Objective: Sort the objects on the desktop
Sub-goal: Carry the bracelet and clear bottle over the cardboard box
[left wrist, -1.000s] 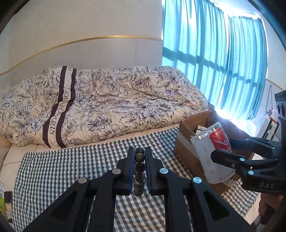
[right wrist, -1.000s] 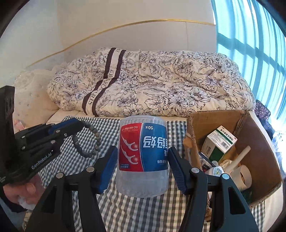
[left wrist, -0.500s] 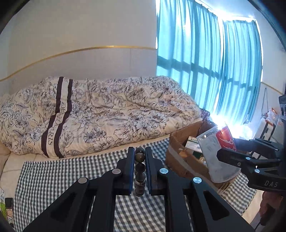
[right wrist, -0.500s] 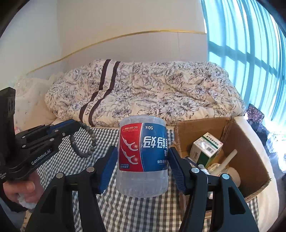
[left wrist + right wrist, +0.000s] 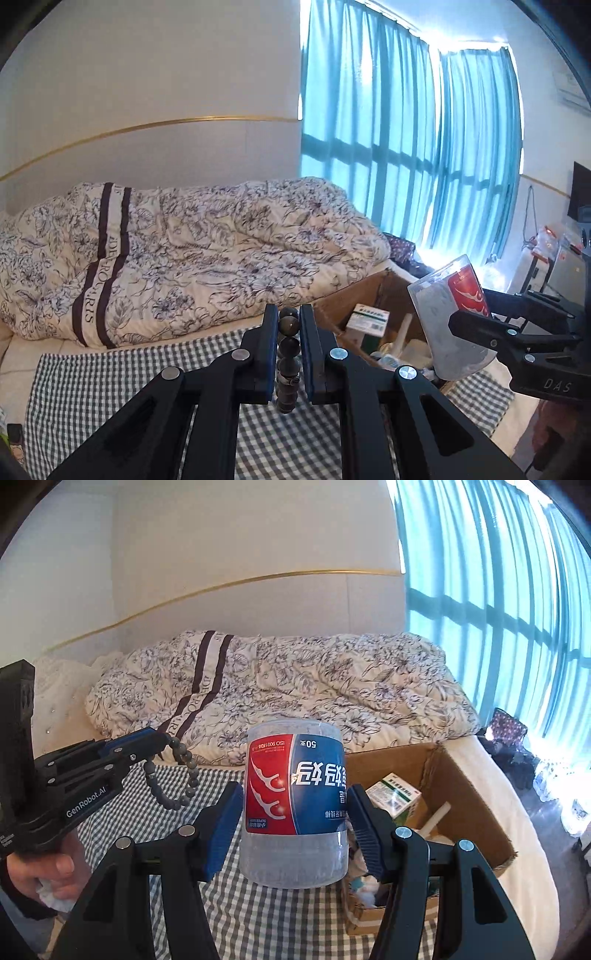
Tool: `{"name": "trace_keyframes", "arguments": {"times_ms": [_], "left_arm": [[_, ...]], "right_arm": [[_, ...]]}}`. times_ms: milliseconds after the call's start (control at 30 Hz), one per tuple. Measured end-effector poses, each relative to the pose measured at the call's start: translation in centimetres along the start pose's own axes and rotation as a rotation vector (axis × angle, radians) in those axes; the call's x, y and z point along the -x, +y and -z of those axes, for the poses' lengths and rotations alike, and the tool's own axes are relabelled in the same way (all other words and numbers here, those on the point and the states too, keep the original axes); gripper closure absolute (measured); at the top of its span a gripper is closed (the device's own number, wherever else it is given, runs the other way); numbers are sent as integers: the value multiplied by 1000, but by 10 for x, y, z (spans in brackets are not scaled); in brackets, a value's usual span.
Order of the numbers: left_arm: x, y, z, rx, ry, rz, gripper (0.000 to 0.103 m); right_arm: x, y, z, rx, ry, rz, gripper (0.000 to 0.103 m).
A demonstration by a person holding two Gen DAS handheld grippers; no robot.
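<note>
Dark bead bracelet hangs pinched in the left claw above the checked cloth; the right claw grips an upside-down floss-pick jar beside the cardboard box.

Floral quilt with dark lettered stripe, rumpled on the bed | teal curtains drawn, daylight behind | gold trim line across the pale wall | green-and-white checked cloth spread in front of the quilt | dark patterned fabric beside the window
</note>
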State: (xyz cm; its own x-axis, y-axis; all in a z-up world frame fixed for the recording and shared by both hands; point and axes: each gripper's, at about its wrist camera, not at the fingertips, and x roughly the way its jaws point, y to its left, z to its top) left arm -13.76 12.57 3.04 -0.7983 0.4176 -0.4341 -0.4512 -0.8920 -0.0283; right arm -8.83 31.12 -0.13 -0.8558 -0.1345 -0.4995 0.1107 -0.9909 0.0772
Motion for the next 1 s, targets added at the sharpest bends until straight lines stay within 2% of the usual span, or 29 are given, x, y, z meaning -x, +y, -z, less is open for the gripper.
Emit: {"name": "trace_keyframes", "arguments": {"times_ms": [667,1000], "left_arm": [[-26,-85,-32,-79,-13,158,92],[-55,-113,-35,-90,20,221,92]], "right_arm": [[35,-70,-2,-76,-44,125,45],[35,-105,-2,-116,-39,166,45]]}}
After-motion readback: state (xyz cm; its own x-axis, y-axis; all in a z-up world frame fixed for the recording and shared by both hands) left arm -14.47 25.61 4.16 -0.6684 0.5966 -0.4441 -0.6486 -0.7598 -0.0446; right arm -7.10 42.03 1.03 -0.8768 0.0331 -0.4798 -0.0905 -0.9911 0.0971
